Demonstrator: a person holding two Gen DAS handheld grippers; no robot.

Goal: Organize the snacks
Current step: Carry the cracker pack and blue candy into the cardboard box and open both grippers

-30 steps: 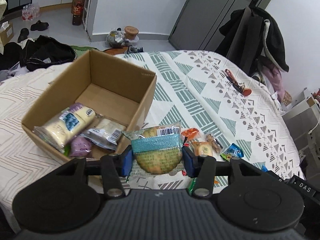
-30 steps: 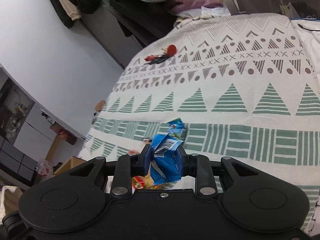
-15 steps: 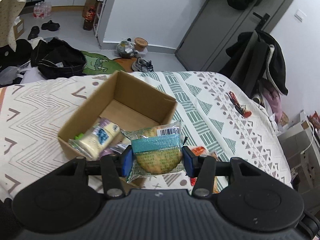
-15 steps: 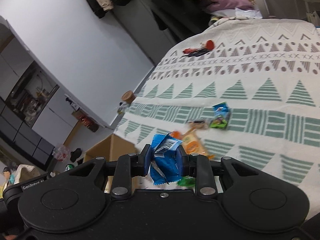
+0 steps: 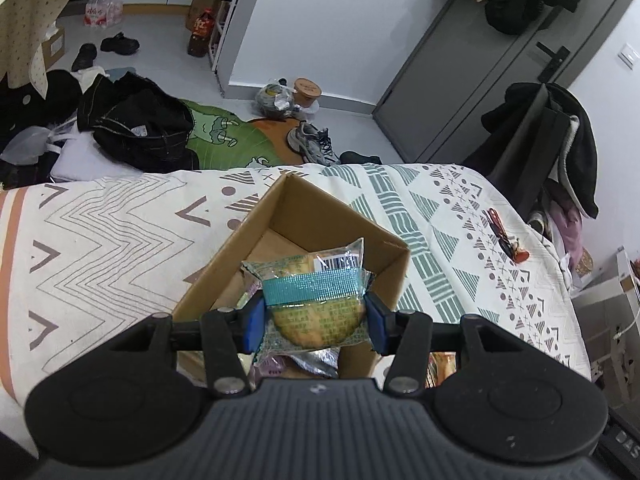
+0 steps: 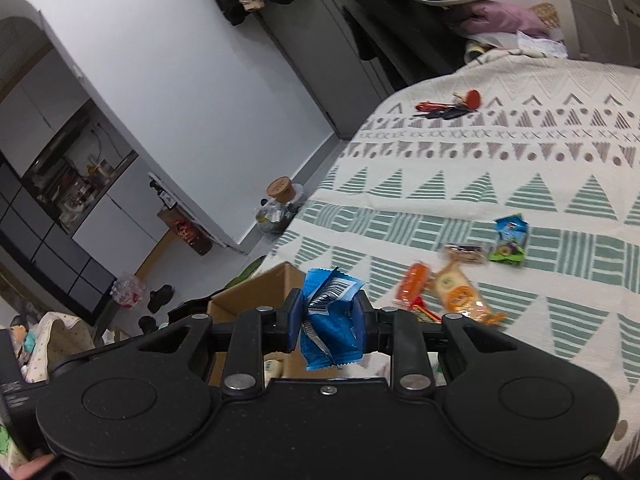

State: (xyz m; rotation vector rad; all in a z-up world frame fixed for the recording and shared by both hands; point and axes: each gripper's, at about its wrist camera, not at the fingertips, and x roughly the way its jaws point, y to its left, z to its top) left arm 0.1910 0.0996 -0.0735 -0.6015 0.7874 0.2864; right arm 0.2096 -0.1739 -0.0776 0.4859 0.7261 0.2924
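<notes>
My left gripper (image 5: 315, 322) is shut on a round cookie packet (image 5: 316, 304) with a teal band, held above the near end of an open cardboard box (image 5: 320, 216) on the bed. Other snack packets lie in the box under it, mostly hidden. In the right wrist view my right gripper (image 6: 328, 322) is shut on a blue snack packet (image 6: 330, 320), just right of the same cardboard box (image 6: 256, 292). Several loose snacks rest on the patterned bedspread: an orange packet (image 6: 414, 284), a yellow-orange packet (image 6: 460, 294), a brown bar (image 6: 464, 252) and a blue-green packet (image 6: 510, 238).
Red-handled keys (image 6: 448, 106) lie further up the bed (image 5: 120, 232). Beyond the bed's foot the floor holds black clothes (image 5: 140, 128), a green mat (image 5: 228, 140) and sneakers (image 5: 316, 144). A chair with coats (image 5: 552, 148) stands at the bed's right side.
The left gripper has carried the cookie packet leftward from beside the box to over its near end. The right gripper has swung left with the blue packet, bringing the box into its view.
</notes>
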